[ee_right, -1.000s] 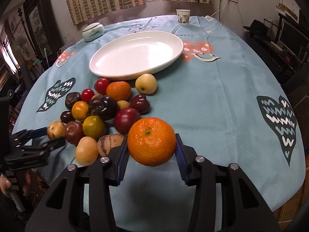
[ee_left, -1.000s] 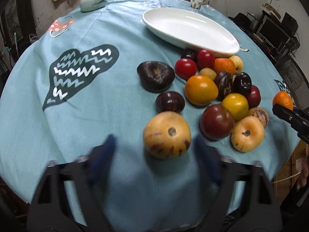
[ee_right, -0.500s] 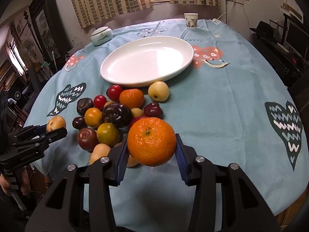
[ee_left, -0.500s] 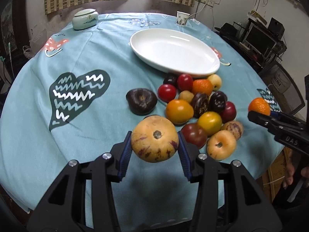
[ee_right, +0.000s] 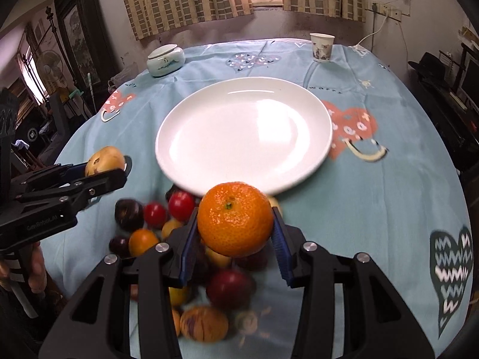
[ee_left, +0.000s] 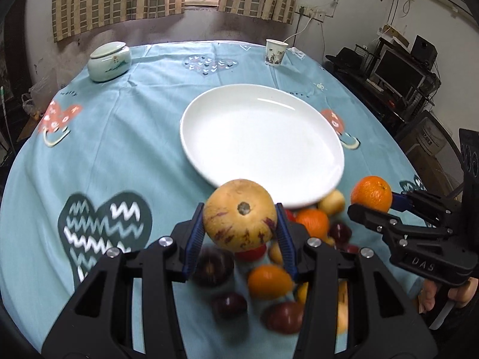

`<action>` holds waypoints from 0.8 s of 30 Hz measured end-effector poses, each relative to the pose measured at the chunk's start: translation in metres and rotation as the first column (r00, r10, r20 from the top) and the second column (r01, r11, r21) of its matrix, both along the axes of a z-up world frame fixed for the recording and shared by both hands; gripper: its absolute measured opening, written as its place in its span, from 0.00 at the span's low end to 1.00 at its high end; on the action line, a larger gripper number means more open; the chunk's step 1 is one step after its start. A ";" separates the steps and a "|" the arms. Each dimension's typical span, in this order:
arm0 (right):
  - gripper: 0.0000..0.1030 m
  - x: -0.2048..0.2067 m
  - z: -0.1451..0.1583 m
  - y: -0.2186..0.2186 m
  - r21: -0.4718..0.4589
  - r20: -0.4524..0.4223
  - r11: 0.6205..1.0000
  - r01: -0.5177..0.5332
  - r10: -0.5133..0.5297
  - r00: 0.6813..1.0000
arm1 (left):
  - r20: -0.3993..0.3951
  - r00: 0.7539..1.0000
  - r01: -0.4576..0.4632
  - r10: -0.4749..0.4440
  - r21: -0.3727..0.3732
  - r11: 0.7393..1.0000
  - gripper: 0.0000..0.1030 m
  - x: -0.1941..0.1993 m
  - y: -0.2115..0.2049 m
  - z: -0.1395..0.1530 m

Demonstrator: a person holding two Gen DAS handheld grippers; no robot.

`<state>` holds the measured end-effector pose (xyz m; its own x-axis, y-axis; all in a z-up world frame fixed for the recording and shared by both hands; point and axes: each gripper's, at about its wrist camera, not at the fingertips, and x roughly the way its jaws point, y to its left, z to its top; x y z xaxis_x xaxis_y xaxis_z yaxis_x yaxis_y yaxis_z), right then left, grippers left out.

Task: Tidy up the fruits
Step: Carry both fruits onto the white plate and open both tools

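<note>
My left gripper [ee_left: 239, 233] is shut on a yellow pepino melon with purple streaks [ee_left: 239, 215], held in the air above the fruit pile. My right gripper [ee_right: 235, 239] is shut on an orange mandarin [ee_right: 235, 217], also in the air above the pile. Each shows in the other view: the mandarin [ee_left: 371, 194] at the right, the melon [ee_right: 104, 160] at the left. An empty white oval plate [ee_left: 260, 143] [ee_right: 244, 134] lies just beyond both. Several loose fruits [ee_right: 179, 206] lie blurred below the grippers.
A round table has a light blue cloth [ee_left: 119, 137] with heart prints. A lidded pale green jar [ee_left: 109, 61] stands far left, a paper cup [ee_left: 275, 51] far right. Shelves with a monitor [ee_left: 398, 68] stand beyond the right edge.
My left gripper closed on the pepino melon and lifted it. Both grippers rose and moved forward with their fruit, to just short of the plate's near rim.
</note>
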<state>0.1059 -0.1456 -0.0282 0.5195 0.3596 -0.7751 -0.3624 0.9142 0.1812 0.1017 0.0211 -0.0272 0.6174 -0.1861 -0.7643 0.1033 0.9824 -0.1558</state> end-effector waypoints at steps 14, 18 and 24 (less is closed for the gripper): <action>0.44 0.199 -0.041 0.034 -0.078 -0.148 0.997 -0.008 -0.004 0.989 | -0.172 0.985 -0.004 0.010 0.035 0.999 0.45 0.201 -0.015 -0.044; 0.44 0.213 -0.050 0.034 -0.082 -0.166 0.997 -0.007 -0.006 0.986 | -0.195 0.981 -0.011 0.016 0.024 1.000 0.45 0.216 -0.013 -0.054; 0.65 0.208 -0.032 0.024 -0.112 -0.107 0.993 0.028 -0.040 0.993 | -0.159 0.985 -0.063 0.069 0.044 0.997 0.72 0.215 -0.003 -0.034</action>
<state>0.3136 -0.1217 -0.0602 0.4402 0.2522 -0.8618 -0.3141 0.9423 0.1154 0.3165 0.0179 -0.0610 0.4959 -0.1178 -0.8603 0.0147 0.9917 -0.1274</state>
